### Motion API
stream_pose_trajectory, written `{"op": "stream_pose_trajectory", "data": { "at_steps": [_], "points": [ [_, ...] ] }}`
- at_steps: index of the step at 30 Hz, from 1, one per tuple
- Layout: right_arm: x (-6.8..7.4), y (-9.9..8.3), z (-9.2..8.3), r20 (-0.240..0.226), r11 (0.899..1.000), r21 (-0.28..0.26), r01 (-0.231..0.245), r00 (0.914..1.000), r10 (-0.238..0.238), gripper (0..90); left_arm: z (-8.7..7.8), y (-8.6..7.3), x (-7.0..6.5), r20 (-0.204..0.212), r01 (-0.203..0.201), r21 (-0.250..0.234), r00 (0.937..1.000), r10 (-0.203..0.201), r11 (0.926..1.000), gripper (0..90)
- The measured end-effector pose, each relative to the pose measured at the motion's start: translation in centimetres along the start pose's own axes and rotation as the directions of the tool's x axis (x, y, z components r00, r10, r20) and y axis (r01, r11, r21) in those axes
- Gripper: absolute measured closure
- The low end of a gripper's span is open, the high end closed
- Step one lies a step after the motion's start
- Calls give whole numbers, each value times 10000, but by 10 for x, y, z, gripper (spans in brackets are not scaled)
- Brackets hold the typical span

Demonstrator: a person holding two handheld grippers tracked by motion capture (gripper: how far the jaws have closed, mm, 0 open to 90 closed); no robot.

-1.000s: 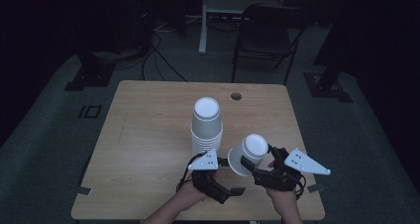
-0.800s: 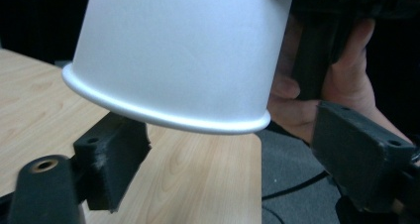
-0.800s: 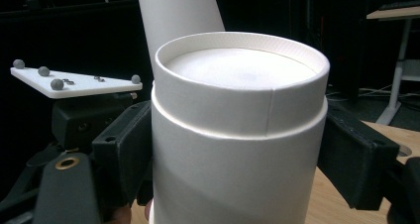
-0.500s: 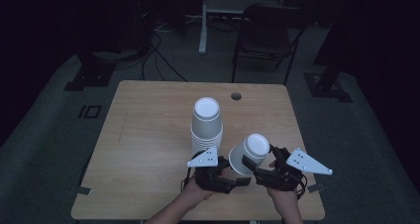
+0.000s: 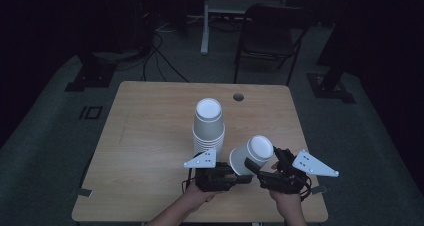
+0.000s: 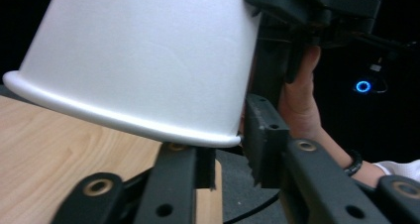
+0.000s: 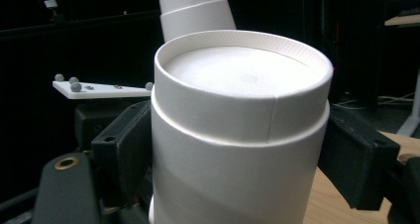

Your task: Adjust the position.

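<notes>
Right claw clamped around paper cup

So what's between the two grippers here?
A single white paper cup, tilted off the table; high view. The right gripper is clamped on it, and the left gripper is at its rim.

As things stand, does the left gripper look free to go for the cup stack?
Probably not right away. The left gripper has its fingers at the rim of the tilted cup that the right gripper clamps. The stack stands close by, with nothing between.
</notes>
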State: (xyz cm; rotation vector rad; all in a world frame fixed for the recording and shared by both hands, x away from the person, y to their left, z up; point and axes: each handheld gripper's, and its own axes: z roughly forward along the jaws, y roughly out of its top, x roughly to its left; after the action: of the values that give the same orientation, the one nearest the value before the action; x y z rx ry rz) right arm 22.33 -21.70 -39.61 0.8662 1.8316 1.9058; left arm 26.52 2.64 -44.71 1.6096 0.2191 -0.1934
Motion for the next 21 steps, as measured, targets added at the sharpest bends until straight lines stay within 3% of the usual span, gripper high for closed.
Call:
{"op": "stream_pose_trajectory", "data": {
  "at_steps": [8, 12, 13, 14, 18, 21],
  "points": [
    [1, 3, -1, -295, 9998, 151, 136, 9995, -132, 189, -1, 3, -2, 106, -330, 342, 9994, 327, 9989, 830],
    [0, 6, -4, -428, 9997, 212, 94, 9990, -85, 186, -4, 3, -4, -290, -740, 736, 9967, 763, 9945, 831],
    [-1, 6, -5, -400, 9997, 197, 108, 9991, -100, 186, -4, 3, -3, -213, -760, 947, 9967, 784, 9926, 831],
    [-1, 7, -5, -394, 9998, 180, 73, 9992, -66, 186, -5, 3, -5, -445, -1009, 1134, 9933, 1065, 9884, 831],
    [-3, 7, -8, -358, 10000, 11, 47, 9993, -47, 186, -4, 1, -7, -718, -1400, 1909, 9851, 1561, 9716, 831],
    [-4, 7, -8, -359, 9999, 112, 130, 9993, -126, 186, -2, -1, -10, -877, -1915, 2607, 9714, 2207, 9462, 831]
  ]
}}
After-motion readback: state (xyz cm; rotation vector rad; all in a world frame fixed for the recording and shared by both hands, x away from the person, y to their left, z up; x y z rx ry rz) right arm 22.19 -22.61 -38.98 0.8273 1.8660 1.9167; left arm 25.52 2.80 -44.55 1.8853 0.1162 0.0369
